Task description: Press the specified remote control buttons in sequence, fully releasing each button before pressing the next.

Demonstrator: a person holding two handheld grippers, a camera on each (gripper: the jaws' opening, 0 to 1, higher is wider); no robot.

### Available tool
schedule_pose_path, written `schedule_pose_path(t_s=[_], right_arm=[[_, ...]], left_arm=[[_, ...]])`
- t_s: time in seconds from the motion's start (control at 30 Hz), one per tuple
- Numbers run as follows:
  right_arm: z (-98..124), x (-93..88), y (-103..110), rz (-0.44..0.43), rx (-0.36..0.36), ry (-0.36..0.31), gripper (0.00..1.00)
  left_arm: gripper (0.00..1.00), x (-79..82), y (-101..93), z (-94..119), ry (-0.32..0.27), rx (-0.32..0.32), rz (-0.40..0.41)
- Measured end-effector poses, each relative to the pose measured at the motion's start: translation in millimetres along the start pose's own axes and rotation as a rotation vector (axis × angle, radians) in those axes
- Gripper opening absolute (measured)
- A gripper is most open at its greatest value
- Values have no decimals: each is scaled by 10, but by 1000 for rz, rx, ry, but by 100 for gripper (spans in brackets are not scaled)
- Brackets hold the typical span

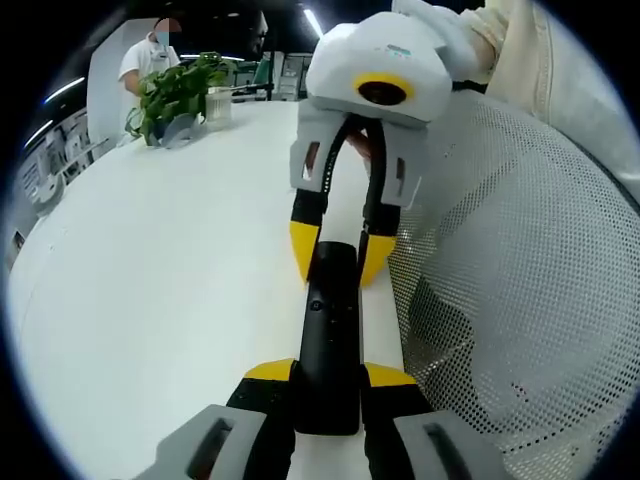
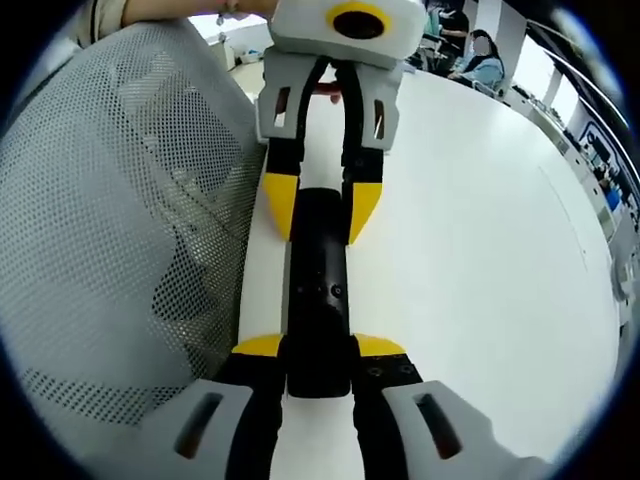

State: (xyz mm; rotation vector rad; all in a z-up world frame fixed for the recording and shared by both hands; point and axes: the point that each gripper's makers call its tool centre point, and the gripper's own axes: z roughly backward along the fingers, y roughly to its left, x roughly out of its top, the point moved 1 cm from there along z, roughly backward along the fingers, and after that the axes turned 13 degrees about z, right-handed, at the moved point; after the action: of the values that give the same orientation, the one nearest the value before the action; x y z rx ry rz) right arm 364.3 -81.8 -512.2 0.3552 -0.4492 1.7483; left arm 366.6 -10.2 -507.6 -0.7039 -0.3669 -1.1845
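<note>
A black remote control (image 1: 330,340) lay lengthwise at the centre of the left gripper view on a white table (image 1: 150,300). The left gripper (image 1: 330,375) clamped its near end, and the right gripper (image 1: 336,250) clamped the far end. A white mesh basket (image 1: 520,280) stood at right. A potted plant (image 1: 175,95) sat upper left.

In the right gripper view, the right gripper (image 2: 318,348) rose from the bottom and the left gripper (image 2: 318,205) came from the top.

White table (image 1: 150,290) spans both views; a plant (image 1: 175,95) and a person (image 1: 148,55) upper left in the left gripper view, ceiling lights (image 1: 314,22) at top, seated people (image 2: 484,62) upper right in the right gripper view
</note>
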Motion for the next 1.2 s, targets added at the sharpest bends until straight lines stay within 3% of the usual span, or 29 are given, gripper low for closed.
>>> schedule_pose_path(t_s=[0.5,0.63,0.73,0.83,0.93,1.03,1.2], right_arm=[[13,-37,21,-38,-32,-14,24],[14,-39,25,-49,-48,-22,24],[15,-43,26,-73,-59,-26,24],[15,-44,25,-74,-63,-25,24],[13,-44,27,-73,-61,-22,24],[12,-43,28,-72,-60,-22,24],[13,-43,29,-73,-60,-21,24]], left_arm=[[24,-2,-7,-13,16,9,-19],[25,24,0,-17,5,16,36],[32,41,-13,8,13,19,83],[43,115,-55,71,-45,22,92],[55,268,-95,184,-147,19,161],[63,403,-60,338,-207,61,180],[81,682,-78,762,-410,136,223]])
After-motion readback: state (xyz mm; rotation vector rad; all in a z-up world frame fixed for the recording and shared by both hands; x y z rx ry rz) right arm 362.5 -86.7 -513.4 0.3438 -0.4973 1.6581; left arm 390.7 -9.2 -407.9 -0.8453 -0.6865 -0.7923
